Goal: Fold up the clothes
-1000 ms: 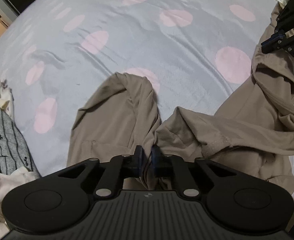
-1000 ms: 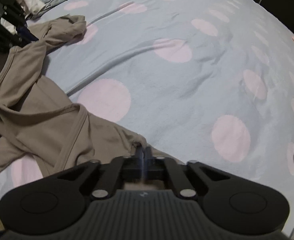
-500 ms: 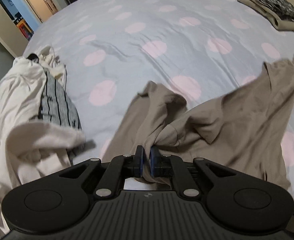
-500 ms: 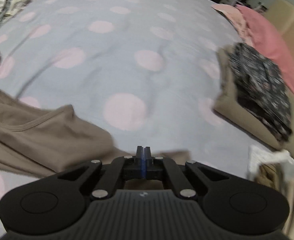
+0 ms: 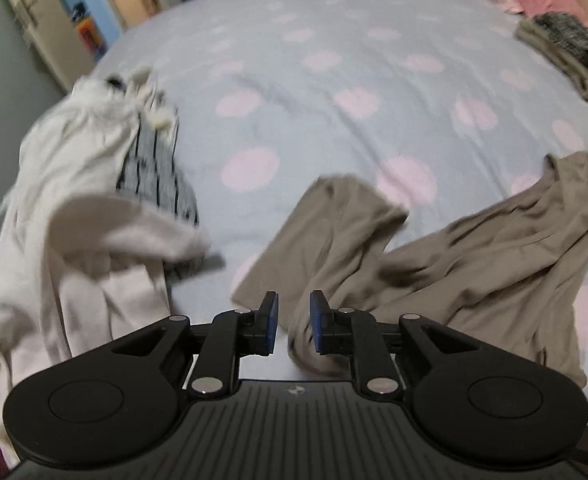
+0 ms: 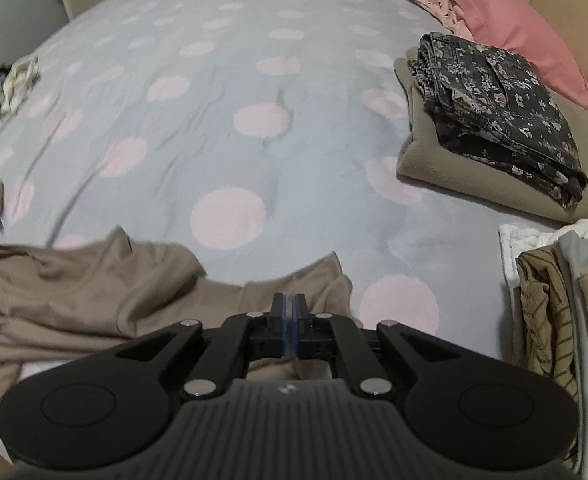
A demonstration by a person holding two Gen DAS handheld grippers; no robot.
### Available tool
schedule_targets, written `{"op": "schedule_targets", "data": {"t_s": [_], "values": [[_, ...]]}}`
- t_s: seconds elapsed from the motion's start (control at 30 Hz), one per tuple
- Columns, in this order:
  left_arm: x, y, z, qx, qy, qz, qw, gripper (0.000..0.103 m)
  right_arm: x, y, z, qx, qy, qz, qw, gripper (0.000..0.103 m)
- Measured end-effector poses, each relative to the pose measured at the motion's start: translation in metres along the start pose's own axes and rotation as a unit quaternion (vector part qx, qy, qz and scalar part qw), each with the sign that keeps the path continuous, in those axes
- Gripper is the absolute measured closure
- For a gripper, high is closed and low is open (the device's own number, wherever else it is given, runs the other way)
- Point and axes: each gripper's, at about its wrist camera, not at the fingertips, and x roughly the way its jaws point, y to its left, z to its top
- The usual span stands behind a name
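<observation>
The left gripper [image 5: 293,322] has just been opening: its jaws now stand apart, with a fold of the tan shirt [image 5: 474,252] loose against the right pad, no longer pinched. The right gripper [image 6: 289,324] has also begun to open, but only a thin slit shows, and the frames do not settle whether cloth remains between its pads. The shirt, bunched a second ago, now lies spread across the near edge of the bed [image 6: 254,80]. Judged state: release done, shirt laid out for folding.
</observation>
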Motion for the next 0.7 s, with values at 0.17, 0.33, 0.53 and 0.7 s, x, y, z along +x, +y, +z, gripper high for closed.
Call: {"op": "schedule_targets", "data": {"t_s": [0.17, 0.33, 0.53, 0.7], "values": [[-0.001, -0.019, 0.004, 0.064, -0.029, -0.037, 0.9969, 0.077, 0.003, 0.019, 0.005, -0.025, -0.012, 0.02, 0.999, 0.069], [0.023, -0.044, 0.003, 0.158, -0.017, -0.049, 0.9861, 0.077, 0.012, 0.038, 0.01, -0.063, -0.014, 0.033, 0.997, 0.069], [0.047, -0.069, 0.0, 0.263, -0.005, -0.063, 0.9627, 0.077, 0.026, 0.053, 0.018, -0.094, -0.012, 0.056, 0.994, 0.069], [0.069, -0.075, 0.003, 0.276, 0.025, -0.066, 0.9587, 0.077, 0.04, 0.062, 0.025, -0.119, -0.017, 0.075, 0.99, 0.067]]}}
